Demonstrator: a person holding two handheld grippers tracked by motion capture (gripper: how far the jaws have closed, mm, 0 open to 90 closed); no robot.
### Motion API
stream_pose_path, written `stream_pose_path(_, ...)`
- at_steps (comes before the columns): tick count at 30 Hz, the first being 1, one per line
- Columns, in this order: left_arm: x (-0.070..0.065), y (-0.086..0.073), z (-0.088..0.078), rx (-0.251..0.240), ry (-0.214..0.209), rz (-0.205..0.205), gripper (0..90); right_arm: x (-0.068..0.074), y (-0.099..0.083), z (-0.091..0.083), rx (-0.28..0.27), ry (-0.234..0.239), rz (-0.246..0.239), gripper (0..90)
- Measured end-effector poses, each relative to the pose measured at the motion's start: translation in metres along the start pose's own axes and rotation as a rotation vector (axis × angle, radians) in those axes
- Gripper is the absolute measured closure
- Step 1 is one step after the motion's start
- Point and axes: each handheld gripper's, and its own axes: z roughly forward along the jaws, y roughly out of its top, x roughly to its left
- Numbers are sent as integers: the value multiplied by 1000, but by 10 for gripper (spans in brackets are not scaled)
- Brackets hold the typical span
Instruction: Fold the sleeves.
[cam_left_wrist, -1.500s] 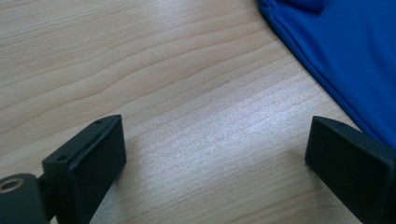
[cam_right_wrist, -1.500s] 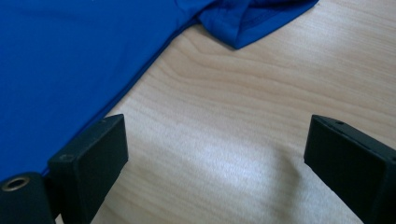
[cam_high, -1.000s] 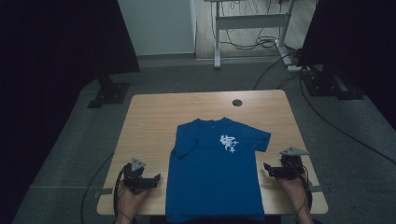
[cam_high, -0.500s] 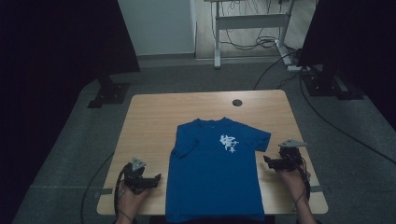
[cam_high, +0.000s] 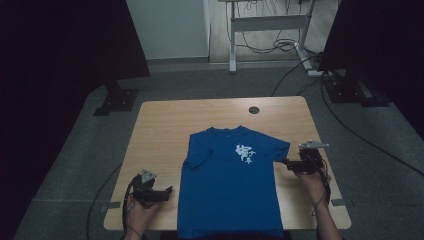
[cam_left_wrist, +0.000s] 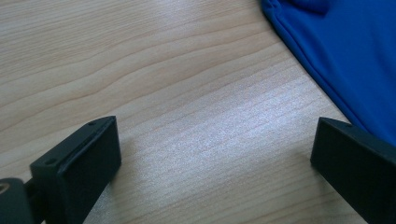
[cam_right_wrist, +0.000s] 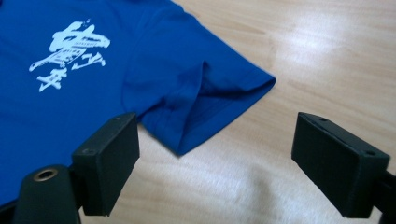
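T-shirt (cam_high: 230, 185): lying flat, front up, blue, on the near middle of the counter (cam_high: 165, 125); collar pointing toward the far edge, hem hanging just over the near edge.
Print (cam_high: 246, 153): showing white on the chest, toward the right sleeve side.
Right sleeve (cam_right_wrist: 205, 100): spreading out sideways on the wood, cuff creased and slightly folded under, cuff corner pointing at the gap between the jaws in the right gripper view.
Left sleeve (cam_high: 196, 159): lying folded in against the body of the shirt.
Right hand-held gripper (cam_high: 286, 162): hovering just beside the right sleeve cuff, tips pointing at it; jaws gaping wide though having just been narrowing a little, nothing clamped, only bare wood and the cuff corner lying ahead between them; released.
Left hand-held gripper (cam_high: 169, 190): resting near the front left corner of the counter, just beside the shirt's left side seam, tips pointing toward the cloth; jaws spread wide over bare wood, gripping nothing; released.
Shirt edge in left gripper view (cam_left_wrist: 336, 51): running diagonally past the right jaw, close to it, touching or not being hard to tell.
Hands: right hand (cam_high: 309, 181) wrapping the right gripper body from behind, left hand (cam_high: 137, 212) doing the same at the near left edge.
Counter: light wood, carrying a small dark round cap (cam_high: 254, 109) near the far edge, well apart from the shirt.
Surroundings: grey floor, dark panels at both sides, cables trailing under a desk frame (cam_high: 270, 22) behind.
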Motion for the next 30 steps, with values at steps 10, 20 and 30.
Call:
stream_pose_path(10, 0, 0, 0, 0, 0, -1, 17, -3, 12, 13, -2, -17, -20, 247)
stream_pose_path(20, 0, 0, 0, 0, -2, 2, 15, -11, 22, 30, 5, -20, 14, 315)
stream_pose_path(30, 0, 0, 0, 1, -3, 3, 15, -23, 28, 39, 9, -80, 56, 414)
